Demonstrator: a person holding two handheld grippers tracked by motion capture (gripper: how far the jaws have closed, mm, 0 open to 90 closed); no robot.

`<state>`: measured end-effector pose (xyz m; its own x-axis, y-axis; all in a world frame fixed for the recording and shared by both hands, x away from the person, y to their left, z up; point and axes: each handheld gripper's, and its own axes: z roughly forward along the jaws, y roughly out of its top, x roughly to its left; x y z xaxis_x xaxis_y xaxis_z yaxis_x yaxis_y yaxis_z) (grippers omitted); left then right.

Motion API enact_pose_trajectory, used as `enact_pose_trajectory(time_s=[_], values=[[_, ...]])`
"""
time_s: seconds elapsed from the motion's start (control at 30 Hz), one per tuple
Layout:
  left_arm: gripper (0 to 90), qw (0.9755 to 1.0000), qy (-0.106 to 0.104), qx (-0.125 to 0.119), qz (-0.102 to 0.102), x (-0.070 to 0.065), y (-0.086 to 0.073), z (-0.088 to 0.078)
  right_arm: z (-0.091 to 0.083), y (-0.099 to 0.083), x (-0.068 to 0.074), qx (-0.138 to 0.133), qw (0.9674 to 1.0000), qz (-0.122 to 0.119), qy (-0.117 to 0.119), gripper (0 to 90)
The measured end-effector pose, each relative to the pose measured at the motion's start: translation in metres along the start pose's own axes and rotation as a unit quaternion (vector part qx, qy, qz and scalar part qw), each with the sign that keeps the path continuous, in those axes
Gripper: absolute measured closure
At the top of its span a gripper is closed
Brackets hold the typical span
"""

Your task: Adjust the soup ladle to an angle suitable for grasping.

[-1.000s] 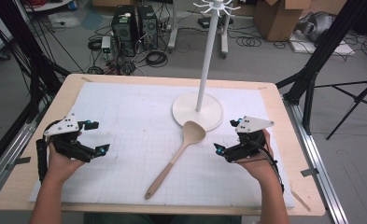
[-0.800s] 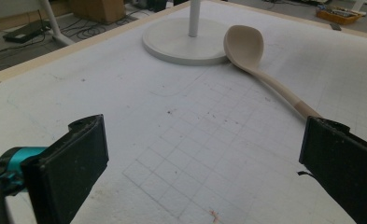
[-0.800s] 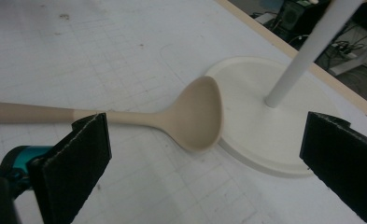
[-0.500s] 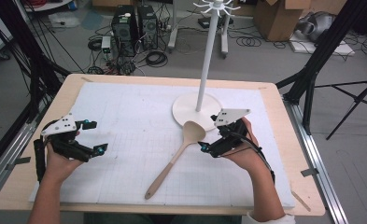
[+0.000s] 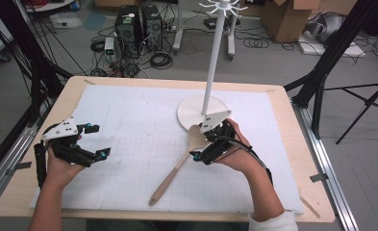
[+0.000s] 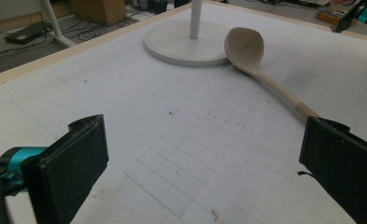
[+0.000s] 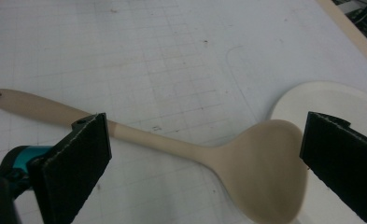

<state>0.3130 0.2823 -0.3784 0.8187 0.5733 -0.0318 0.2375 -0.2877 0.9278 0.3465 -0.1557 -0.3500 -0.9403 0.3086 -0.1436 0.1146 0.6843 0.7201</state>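
Observation:
A light wooden spoon (image 5: pixel 174 168) lies slanted on the white grid mat, its bowl (image 5: pixel 196 136) resting against the round base (image 5: pixel 192 109) of a white stand whose pole (image 5: pixel 214 62) rises to a ring of hooks. My right gripper (image 5: pixel 199 146) hovers open over the spoon's neck. In the right gripper view the spoon (image 7: pixel 260 163) lies between the spread jaws of that gripper (image 7: pixel 205 149), untouched, with the handle end (image 7: pixel 13 100) at far left. My left gripper (image 5: pixel 100 140) is open above the mat's left side. The left gripper view shows the spoon (image 6: pixel 265 79) ahead of it.
The white mat (image 5: pixel 138 120) covers most of the wooden table (image 5: pixel 66 98). The stand base (image 7: pixel 333 100) lies just beyond the spoon's bowl. Cables, computer cases (image 5: pixel 136 24), boxes and black tripod legs (image 5: pixel 321 72) crowd the floor behind and beside the table.
My right gripper has moved left and forward, from the mat's right side to just over the spoon's bowl and neck. The left gripper has stayed put and the spoon has not moved.

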Motion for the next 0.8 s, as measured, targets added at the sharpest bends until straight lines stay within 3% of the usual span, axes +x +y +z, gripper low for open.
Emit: enact_pose_trajectory(time_s=[0.17, 0.47, 0.8], values=[[1.6, 1.0000, -0.001, -0.001, -0.001, 0.000, 0.000, -0.001, 0.019, 0.005, 0.004, 0.023, 0.9993, -0.021, 0.021, 0.8], [1.7, 1.0000, 0.001, -0.001, -0.001, 0.001, 0.000, -0.003, 0.041, 0.008, 0.008, 0.048, 0.9972, -0.032, 0.046, 0.8], [1.6, 1.0000, -0.002, 0.003, 0.000, 0.000, 0.000, -0.001, 0.069, 0.006, 0.015, 0.095, 0.9918, -0.054, 0.066, 1.3]])
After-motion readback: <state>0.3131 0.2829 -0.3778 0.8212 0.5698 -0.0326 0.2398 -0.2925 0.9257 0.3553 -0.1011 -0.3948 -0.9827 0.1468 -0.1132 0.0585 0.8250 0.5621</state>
